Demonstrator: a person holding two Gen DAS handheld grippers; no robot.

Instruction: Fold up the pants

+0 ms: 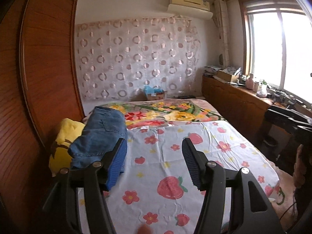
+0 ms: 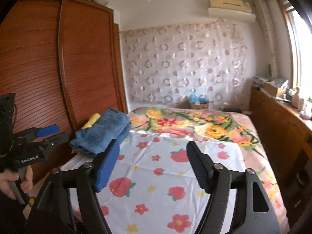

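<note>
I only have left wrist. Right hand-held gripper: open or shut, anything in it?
Observer: Open. The right hand-held gripper has its jaws spread and empty, with only the strawberry sheet showing between them.
Operator: Where is it relative to the pants?
Observer: The folded jeans lie ahead and to its left, further up the bed. Nothing is gripping them.
Operator: How does my left one look from outside?
Observer: The left hand-held gripper is low beside the wardrobe, short of the jeans, with a hand wrapped around its handle.
</note>
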